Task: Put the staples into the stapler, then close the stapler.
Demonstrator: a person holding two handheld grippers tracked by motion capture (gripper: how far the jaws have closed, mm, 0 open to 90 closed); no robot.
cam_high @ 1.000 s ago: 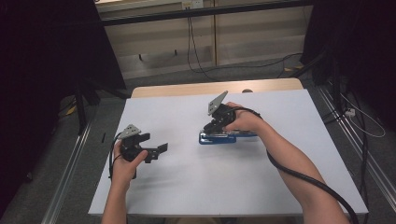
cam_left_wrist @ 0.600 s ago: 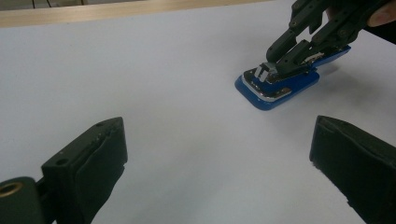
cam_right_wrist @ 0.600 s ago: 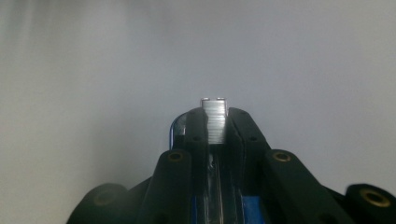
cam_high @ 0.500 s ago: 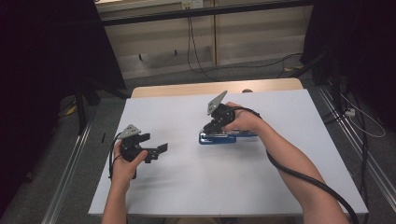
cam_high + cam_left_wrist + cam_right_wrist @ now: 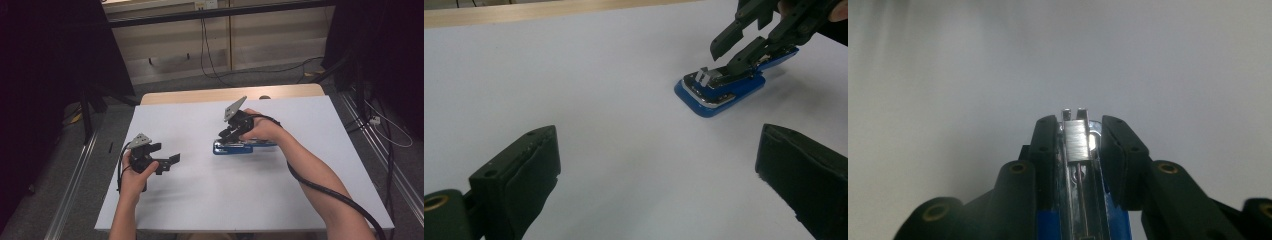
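Note:
A blue stapler [image 5: 246,147] with a bare metal staple channel lies flat near the middle of the white table [image 5: 210,200]. My right gripper [image 5: 226,134] points down over its left end. In the right gripper view the two pads flank the staple channel [image 5: 1078,145] with thin gaps; the jaws of the right gripper [image 5: 1078,125] have just been opening with the stapler between them. The left gripper view shows the stapler [image 5: 724,90] and the right gripper [image 5: 736,47] ahead. My left gripper [image 5: 166,153] rests at the table's left, open, with nothing between its fingers [image 5: 529,160].
A wooden strip [image 5: 200,95] runs along the table's far edge. Beyond it, cables [image 5: 210,60] trail over the floor in front of a low wall. Metal rails [image 5: 75,180] run along both sides of the table. Dark curtains hang left and right.

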